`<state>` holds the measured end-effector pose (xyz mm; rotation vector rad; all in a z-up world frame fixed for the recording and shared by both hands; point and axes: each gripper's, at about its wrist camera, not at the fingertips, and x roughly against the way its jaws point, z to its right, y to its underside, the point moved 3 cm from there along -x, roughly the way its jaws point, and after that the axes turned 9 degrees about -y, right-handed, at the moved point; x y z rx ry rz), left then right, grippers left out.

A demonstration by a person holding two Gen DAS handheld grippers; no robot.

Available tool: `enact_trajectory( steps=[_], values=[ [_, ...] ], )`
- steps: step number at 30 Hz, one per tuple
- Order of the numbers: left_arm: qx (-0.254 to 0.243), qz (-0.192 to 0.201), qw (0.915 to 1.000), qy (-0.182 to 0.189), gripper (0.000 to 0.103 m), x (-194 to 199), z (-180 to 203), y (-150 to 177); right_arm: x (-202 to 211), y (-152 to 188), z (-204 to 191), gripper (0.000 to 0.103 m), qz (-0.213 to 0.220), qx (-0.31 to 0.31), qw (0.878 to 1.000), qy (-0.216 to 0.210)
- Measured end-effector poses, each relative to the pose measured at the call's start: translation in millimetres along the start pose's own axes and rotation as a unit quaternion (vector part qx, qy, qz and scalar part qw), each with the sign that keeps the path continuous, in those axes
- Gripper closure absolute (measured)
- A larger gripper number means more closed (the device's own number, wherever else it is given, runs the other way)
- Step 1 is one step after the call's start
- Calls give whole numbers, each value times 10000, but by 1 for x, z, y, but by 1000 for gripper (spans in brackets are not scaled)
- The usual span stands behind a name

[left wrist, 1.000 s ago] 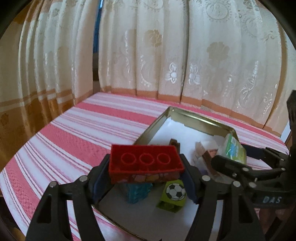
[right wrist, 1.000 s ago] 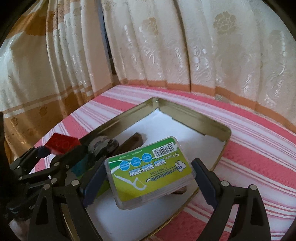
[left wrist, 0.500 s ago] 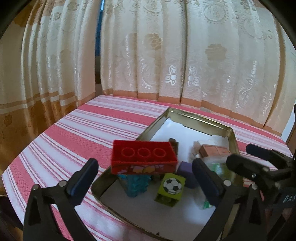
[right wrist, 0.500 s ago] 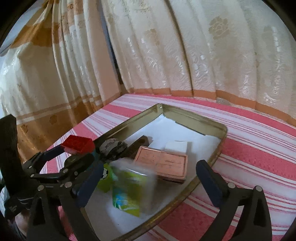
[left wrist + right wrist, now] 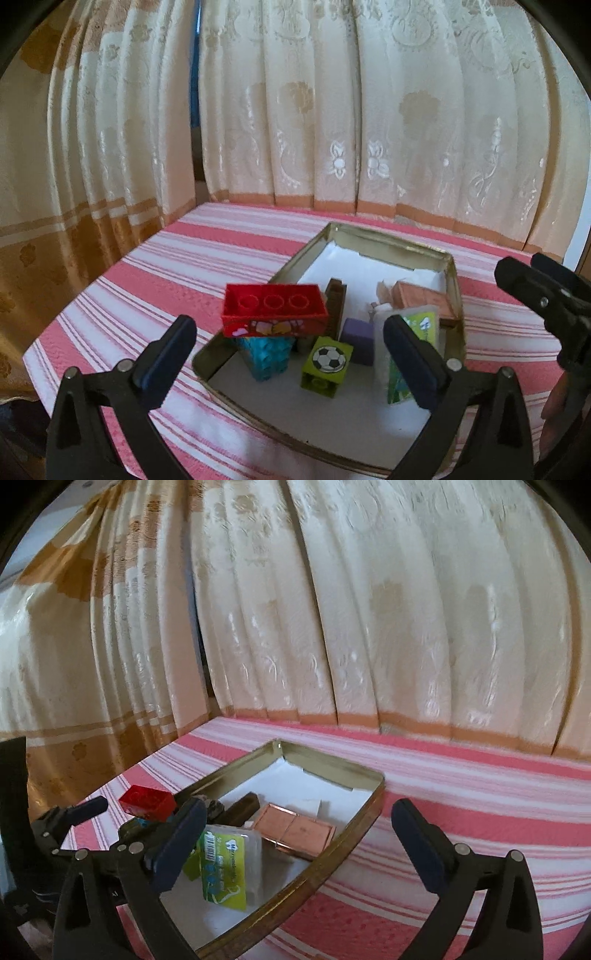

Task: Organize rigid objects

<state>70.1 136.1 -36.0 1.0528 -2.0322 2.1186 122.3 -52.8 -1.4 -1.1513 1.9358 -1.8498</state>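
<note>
Cream curtains (image 5: 369, 110) with a gold band hung behind the counter (image 5: 155, 280), whose cloth was striped pink and white. Nothing stood between either tool and the tin tray (image 5: 452, 280) (a shallow brass-coloured one lined with white paper).

In the left wrist view, the red brick (image 5: 273, 308) sat on a turquoise block (image 5: 267, 356) at the tray's 9 o'clock edge. A lime block with a football (image 5: 327, 365) stood at 6 o'clock of it, with a purple block (image 5: 358, 339) just beside. A dark brown bar (image 5: 336, 302) lay toward 12 o'clock, and a copper-coloured case (image 5: 295, 829) lay flat near the 3 o'clock wall. The green-labelled plastic box (image 5: 225, 864) lay tilted in the tray, toward its near end.

The left hand-held gripper (image 5: 288, 365) had just been spreading its jaws and stood wide, the brick beyond them, untouched. The right hand-held gripper (image 5: 299, 845) had likewise just been spreading and stood wide with nothing pressed between the pads; the plastic box lay at its 9 o'clock, behind its left finger.
</note>
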Motion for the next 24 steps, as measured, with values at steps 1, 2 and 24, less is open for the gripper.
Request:
enact_trajectory(
  steps=[1,2,24],
  values=[
    [16,60,10000,-2,0,6,-1,-2,5,-2,-5,1,56,95,9999,23],
    [27,98,9999,-5,0,9,-2,-3,10,-5,-8,1,96,169,9998,33],
    [-198,362,9989,-238,0,31,-4,-9,34,-10,-15,1,255,163,9995,-36]
  ],
)
